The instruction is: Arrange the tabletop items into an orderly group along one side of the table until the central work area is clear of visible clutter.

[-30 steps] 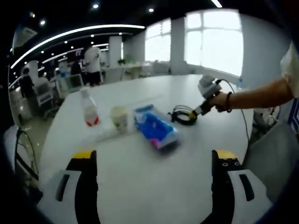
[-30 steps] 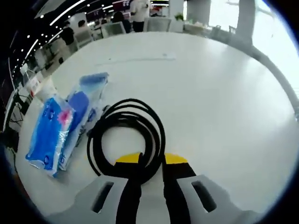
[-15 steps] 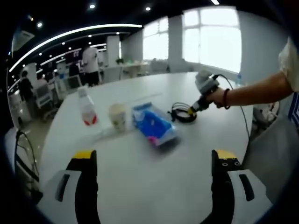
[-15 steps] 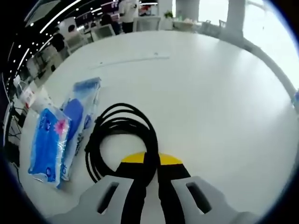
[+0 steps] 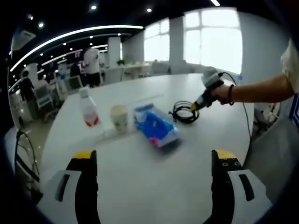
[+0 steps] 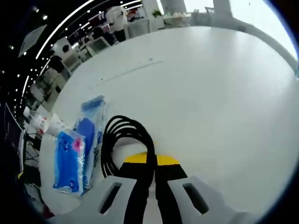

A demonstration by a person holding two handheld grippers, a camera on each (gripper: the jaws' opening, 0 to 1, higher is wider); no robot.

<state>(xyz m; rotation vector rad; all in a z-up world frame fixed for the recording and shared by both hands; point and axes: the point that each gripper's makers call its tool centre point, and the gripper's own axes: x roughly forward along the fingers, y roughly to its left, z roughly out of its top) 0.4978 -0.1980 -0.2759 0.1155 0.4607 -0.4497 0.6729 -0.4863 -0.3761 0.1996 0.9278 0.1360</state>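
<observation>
On the white table (image 5: 140, 186) stand a small bottle with a red label (image 5: 88, 108) and a paper cup (image 5: 120, 117), with a blue packet (image 5: 155, 127) lying beside them. A coil of black cable (image 5: 185, 112) lies to the packet's right, and my right gripper (image 5: 196, 105) is shut on its edge. In the right gripper view the jaws (image 6: 152, 168) pinch the cable coil (image 6: 122, 142), and the blue packet (image 6: 79, 149) lies left of it. My left gripper (image 5: 152, 186) is open over bare table, well short of the items.
The person's forearm (image 5: 261, 91) reaches in from the right with a cord trailing from the tool. Desks, chairs and standing people (image 5: 92, 63) fill the room behind the table. Cables (image 5: 23, 158) hang off the table's left edge.
The right gripper has tilted and lifted slightly with the cable coil pinched in it, and its view now looks further across the table. The left gripper has barely moved.
</observation>
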